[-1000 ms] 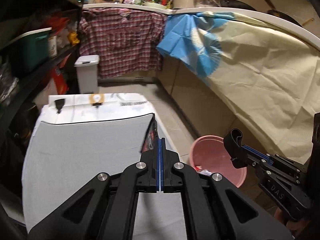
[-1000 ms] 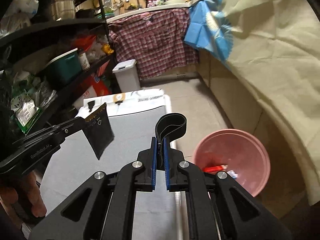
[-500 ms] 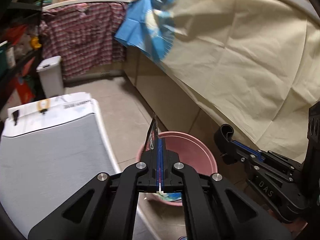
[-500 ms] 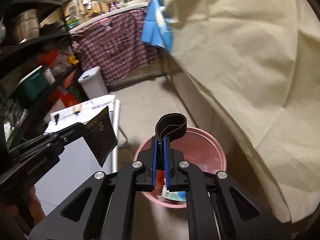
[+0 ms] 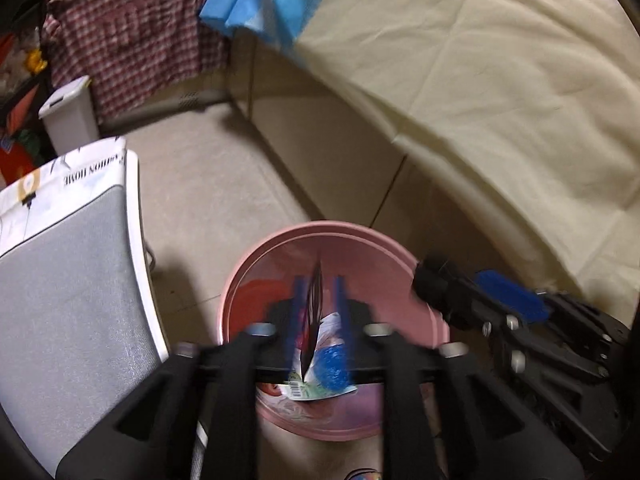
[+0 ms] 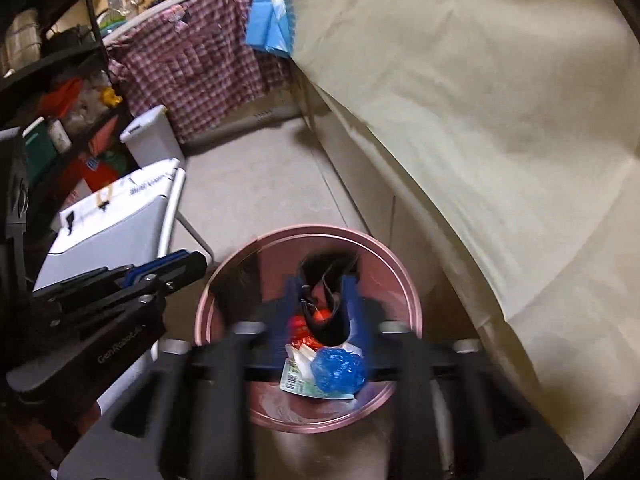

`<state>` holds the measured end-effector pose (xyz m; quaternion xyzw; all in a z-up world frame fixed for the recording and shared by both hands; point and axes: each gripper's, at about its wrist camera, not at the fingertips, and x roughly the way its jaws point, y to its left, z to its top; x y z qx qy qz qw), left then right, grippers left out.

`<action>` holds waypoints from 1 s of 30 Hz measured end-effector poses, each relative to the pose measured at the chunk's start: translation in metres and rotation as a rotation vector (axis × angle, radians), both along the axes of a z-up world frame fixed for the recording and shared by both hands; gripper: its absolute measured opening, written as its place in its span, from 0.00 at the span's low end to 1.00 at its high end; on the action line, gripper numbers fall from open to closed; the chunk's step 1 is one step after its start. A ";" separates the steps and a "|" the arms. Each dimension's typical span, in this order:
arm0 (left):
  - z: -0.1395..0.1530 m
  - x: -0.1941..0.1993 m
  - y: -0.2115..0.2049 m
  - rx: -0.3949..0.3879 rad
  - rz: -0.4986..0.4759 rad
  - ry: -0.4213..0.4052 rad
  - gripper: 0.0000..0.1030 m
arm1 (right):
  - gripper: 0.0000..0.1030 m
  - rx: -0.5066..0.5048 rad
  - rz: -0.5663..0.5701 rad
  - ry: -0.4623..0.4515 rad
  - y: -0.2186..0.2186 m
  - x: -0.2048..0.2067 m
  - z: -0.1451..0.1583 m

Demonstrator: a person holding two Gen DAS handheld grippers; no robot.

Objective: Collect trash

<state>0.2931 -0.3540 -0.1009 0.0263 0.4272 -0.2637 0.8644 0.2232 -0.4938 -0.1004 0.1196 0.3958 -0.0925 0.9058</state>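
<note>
With jaws just parted over the pink bucket (image 5: 240,276), left gripper (image 5: 316,312) about half open, dark wrapper (image 5: 314,312) loose between the blue pads, edge-on, tipping toward the bucket and, by the look of it, no longer pinched. Same on the other side: right gripper (image 6: 326,308) just spread to mid-width above the same bucket, black band (image 6: 332,276) slack and blurred between its fingers, seemingly on its way down. Seen from the left wrist camera, right gripper at the bucket's right rim.

Outward, inside the bucket: crumpled blue plastic (image 6: 338,372), a green-and-white label with a barcode (image 6: 300,384), some red scraps (image 6: 308,332), all lying at the bottom. Bucket standing on the tiled floor (image 5: 208,192), just beside a grey-topped table (image 5: 72,312).

Judging progress: several pieces already binned, these two at the point of release; table top bare in the visible part, so little left, though the rest of the room's floor only partly shown. Small white lidded bin (image 5: 70,116) farther back by the checked cloth, contents hidden.
</note>
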 end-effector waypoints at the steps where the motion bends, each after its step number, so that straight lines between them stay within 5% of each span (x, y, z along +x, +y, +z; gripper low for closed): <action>1: -0.002 0.001 0.000 0.012 0.012 -0.009 0.40 | 0.57 -0.007 -0.013 -0.001 0.000 0.000 0.000; 4: -0.003 0.001 0.004 0.034 0.033 -0.017 0.53 | 0.59 -0.010 -0.012 -0.007 -0.003 -0.001 -0.003; 9: 0.010 -0.001 0.016 0.046 0.059 -0.043 0.53 | 0.65 -0.010 -0.024 -0.030 0.002 -0.005 0.007; 14: 0.055 -0.021 0.059 0.010 0.122 -0.137 0.53 | 0.83 -0.037 -0.015 -0.144 0.026 -0.026 0.052; 22: 0.136 -0.100 0.171 -0.012 0.277 -0.357 0.70 | 0.95 -0.159 0.049 -0.364 0.117 -0.094 0.136; 30: 0.150 -0.199 0.257 0.046 0.348 -0.467 0.73 | 0.95 -0.175 0.130 -0.444 0.196 -0.170 0.146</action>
